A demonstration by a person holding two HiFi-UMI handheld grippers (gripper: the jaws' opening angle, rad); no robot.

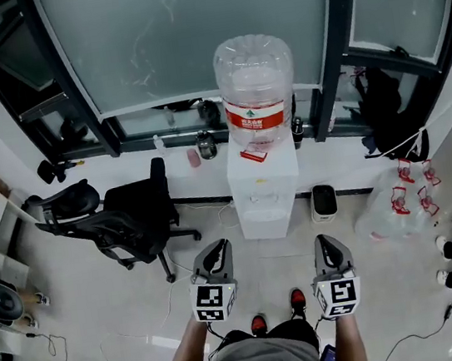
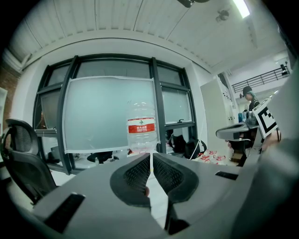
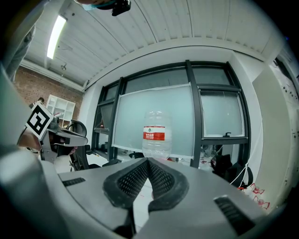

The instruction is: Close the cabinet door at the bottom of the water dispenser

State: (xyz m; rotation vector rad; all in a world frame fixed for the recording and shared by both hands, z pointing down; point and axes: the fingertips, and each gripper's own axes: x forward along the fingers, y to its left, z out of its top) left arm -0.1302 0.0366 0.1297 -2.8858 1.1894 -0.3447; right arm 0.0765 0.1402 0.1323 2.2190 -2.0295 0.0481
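Note:
The white water dispenser point(image 1: 265, 180) stands against the window wall and carries a large clear bottle point(image 1: 256, 91) with a red label. Its lower front point(image 1: 264, 222) faces me, and I cannot tell how the cabinet door stands. My left gripper point(image 1: 217, 248) and right gripper point(image 1: 326, 242) hover side by side over the floor, a step short of the dispenser. Both are shut with nothing between the jaws. The bottle point(image 2: 141, 133) rises just above the tips of the left gripper point(image 2: 151, 155) in the left gripper view. In the right gripper view the bottle point(image 3: 155, 134) stands over the right gripper point(image 3: 148, 160).
A black office chair point(image 1: 134, 216) stands left of the dispenser. A small black bin point(image 1: 323, 202) sits at its right. Empty clear water bottles point(image 1: 398, 204) lie further right. Small items line the windowsill point(image 1: 189, 157). Cables trail on the floor at left.

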